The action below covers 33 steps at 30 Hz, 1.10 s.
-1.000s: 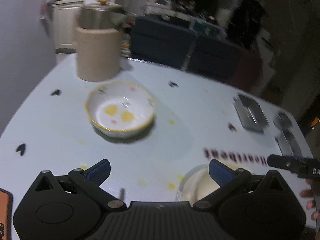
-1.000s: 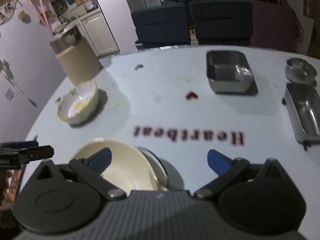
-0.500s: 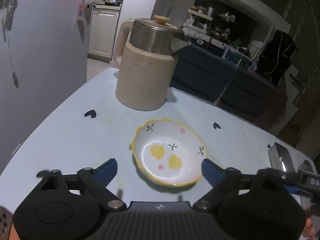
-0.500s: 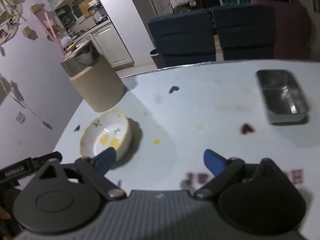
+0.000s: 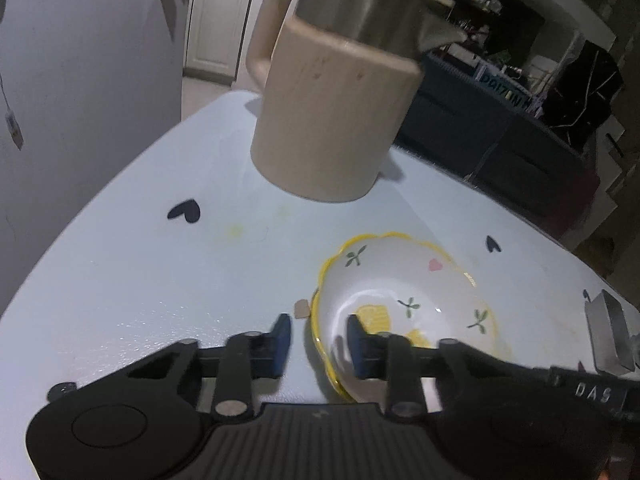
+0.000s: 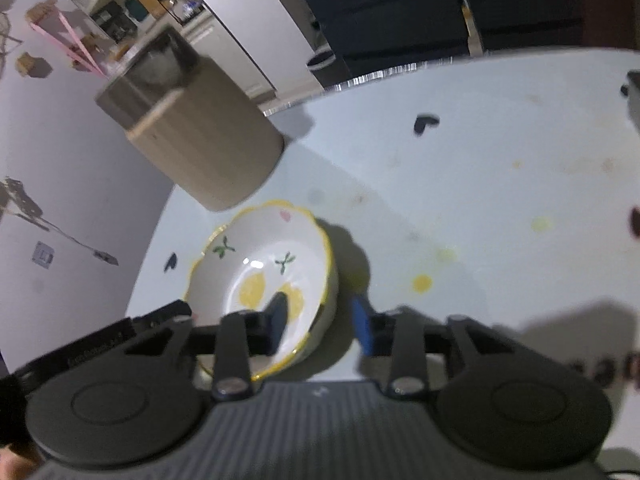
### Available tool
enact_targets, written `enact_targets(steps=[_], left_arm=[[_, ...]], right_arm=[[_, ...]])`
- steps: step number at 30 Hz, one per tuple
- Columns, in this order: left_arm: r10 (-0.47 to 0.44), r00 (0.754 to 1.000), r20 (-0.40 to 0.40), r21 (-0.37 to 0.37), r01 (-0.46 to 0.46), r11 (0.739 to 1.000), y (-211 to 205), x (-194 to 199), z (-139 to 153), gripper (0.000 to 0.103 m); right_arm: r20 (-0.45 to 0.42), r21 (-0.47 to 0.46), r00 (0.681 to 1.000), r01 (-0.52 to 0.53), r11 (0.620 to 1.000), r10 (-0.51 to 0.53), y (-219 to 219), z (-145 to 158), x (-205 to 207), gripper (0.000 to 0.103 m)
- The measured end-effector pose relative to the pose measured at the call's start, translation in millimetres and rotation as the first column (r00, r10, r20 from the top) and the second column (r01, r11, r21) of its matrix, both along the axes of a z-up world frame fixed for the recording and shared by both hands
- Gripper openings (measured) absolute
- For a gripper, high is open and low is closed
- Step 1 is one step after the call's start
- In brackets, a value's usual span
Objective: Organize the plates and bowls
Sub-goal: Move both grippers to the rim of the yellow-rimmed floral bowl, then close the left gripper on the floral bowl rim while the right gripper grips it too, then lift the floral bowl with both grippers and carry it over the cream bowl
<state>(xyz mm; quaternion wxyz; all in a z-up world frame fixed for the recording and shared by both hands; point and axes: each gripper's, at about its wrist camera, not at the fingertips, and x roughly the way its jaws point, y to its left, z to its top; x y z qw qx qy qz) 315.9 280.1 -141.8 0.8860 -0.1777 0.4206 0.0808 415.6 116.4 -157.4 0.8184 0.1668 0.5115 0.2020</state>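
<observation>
A white bowl (image 5: 408, 300) with a wavy yellow rim and yellow spots inside sits on the pale blue table (image 5: 160, 280). My left gripper (image 5: 318, 344) straddles the bowl's left rim, one finger outside and one inside. Its jaws are closing, with a small gap still showing beside the rim. In the right wrist view my right gripper (image 6: 320, 322) straddles the right rim of the same bowl (image 6: 256, 264), its left finger inside. These jaws are closing too, and the pads stand off the wall.
A beige jug with a steel lid (image 5: 336, 120) stands just behind the bowl, near the table's far edge. A steel tray (image 5: 608, 332) lies at the right. A wall runs along the left and dark sofas (image 6: 384, 12) stand beyond the table.
Both grippers swung left and down from the cream bowls to the yellow-rimmed bowl. Their jaws went from wide apart to narrow, each now around one side of its rim.
</observation>
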Motion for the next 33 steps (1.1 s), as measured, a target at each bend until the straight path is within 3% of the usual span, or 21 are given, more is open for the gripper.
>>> enact_targets(steps=[2, 10, 25, 33], left_arm=[[-0.003, 1.0, -0.017, -0.001, 0.003, 1.0, 1, 6, -6, 0.014], [-0.025, 0.999, -0.048, -0.003, 0.025, 1.0, -2, 20, -17, 0.014], [-0.028, 0.999, -0.027, -0.039, 0.027, 0.999, 5, 28, -22, 0.01], [-0.066, 0.997, -0.03, -0.014, 0.066, 0.998, -7, 16, -14, 0.008]], right_arm=[[-0.014, -0.009, 1.0, -0.004, 1.0, 0.004, 6, -8, 3, 0.02], [0.016, -0.048, 1.0, -0.003, 0.999, 0.004, 11, -18, 14, 0.015], [0.021, -0.05, 1.0, -0.006, 0.999, 0.007, 13, -32, 25, 0.015], [0.014, -0.069, 1.0, -0.018, 0.997, 0.019, 9, -29, 19, 0.014]])
